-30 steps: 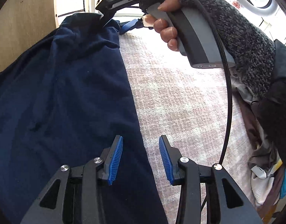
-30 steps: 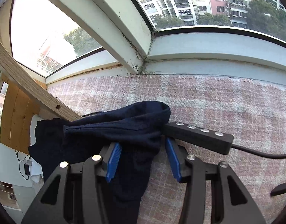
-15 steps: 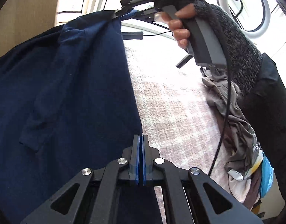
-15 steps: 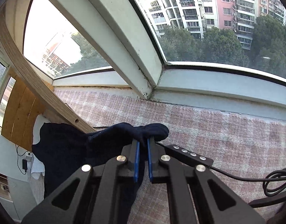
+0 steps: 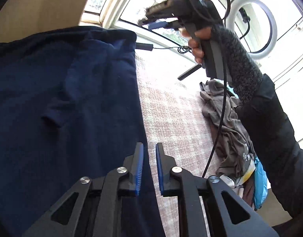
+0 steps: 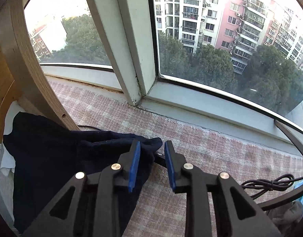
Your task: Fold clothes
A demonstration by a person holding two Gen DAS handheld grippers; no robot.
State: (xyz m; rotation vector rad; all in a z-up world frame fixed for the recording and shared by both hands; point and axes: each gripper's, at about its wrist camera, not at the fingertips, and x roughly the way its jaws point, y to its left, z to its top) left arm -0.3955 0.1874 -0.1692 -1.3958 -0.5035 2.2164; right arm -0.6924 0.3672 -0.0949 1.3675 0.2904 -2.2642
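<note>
Navy garment [image 5: 62, 102], soft knit, draped over left of pink checked mat [image 5: 171, 114], lower part cut off by frame; crumpled grey clothes pile [image 5: 226, 128] at right, partly hidden behind sleeve [image 5: 270, 130]. Left gripper [image 5: 149, 169] slightly parted, jaws just opening, nothing between; right gripper [image 6: 151, 164] likewise just opening, garment corner beside left pad, not pinched

Black gripper [image 5: 149, 169], blue ribbed pads [image 5: 139, 169]; seemingly grey knitted cuff [image 5: 240, 63].
</note>
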